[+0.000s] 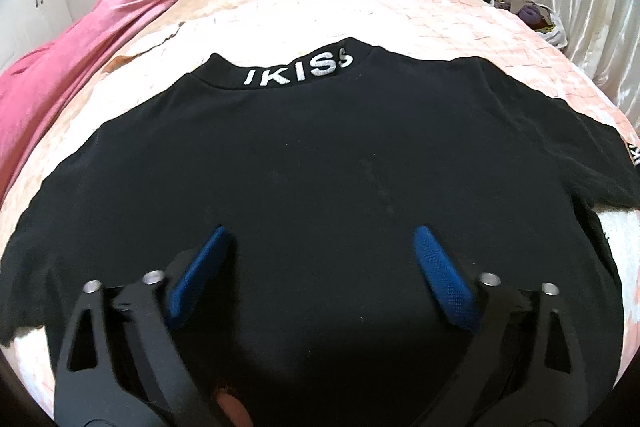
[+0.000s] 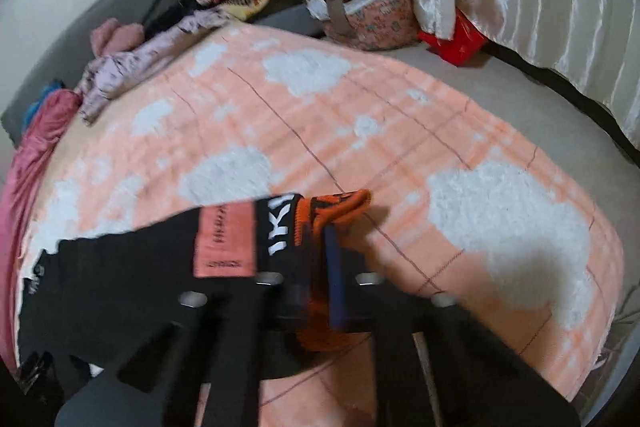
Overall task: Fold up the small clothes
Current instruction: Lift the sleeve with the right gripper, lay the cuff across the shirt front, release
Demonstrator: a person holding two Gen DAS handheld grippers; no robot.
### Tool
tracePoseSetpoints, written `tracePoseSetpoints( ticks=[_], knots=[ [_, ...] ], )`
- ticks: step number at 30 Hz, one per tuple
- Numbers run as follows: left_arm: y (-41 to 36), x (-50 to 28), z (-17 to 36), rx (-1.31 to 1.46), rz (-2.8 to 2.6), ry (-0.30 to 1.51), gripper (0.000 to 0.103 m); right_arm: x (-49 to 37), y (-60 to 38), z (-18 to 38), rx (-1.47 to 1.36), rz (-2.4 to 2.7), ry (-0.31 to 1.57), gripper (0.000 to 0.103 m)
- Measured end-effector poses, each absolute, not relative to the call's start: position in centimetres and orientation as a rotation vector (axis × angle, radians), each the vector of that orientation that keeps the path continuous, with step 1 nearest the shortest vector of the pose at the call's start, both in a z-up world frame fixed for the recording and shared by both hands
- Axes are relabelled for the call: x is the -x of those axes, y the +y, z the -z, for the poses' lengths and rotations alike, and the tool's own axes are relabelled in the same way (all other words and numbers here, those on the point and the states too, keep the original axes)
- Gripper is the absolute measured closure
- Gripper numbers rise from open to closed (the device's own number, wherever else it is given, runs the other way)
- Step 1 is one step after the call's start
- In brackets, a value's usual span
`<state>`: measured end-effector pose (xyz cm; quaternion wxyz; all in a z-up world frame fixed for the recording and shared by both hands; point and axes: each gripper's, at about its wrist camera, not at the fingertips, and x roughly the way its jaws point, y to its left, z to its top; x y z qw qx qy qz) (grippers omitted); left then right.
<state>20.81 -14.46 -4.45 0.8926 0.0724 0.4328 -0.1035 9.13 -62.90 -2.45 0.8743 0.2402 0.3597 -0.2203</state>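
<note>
A black short-sleeved cotton T-shirt with white lettering on its collar is spread flat on the peach, cloud-patterned bed, its collar pointing away from the left tongs. These are held wide apart over the lower body, gripping nothing. The right tongs are clamped on the orange-trimmed sleeve cuff, lifted at the shirt's right edge. Folding that sleeve inward across the body therefore appears to fall to the right side.
</note>
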Motion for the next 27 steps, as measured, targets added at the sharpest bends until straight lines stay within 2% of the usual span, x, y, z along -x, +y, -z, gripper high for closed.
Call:
tracePoseSetpoints(
  ticks=[1, 4, 12, 19, 27],
  knots=[
    [-14.5, -20.7, 4.4, -0.15, 0.221, 0.895, 0.031, -9.0, -62.4, 1.7, -0.491, 0.437, 0.734, 0.098],
    [-14.3, -20.5, 4.0, -0.15, 0.23, 0.888, 0.035, -9.2, -61.0, 0.1, -0.458, 0.399, 0.715, 0.099],
    [-12.9, -20.4, 3.0, -0.11, 0.232, 0.869, 0.035, -11.1, -54.7, -3.9, -0.381, 0.266, 0.663, 0.099],
    [-10.9, -20.3, 1.9, -0.063, 0.228, 0.854, 0.035, -14.5, -45.1, -7.6, -0.31, 0.041, 0.631, 0.099],
    [-8.5, -20.1, 1.0, -0.008, 0.217, 0.846, 0.035, -19.2, -34.7, -8.5, -0.257, -0.188, 0.683, 0.099]
  ],
)
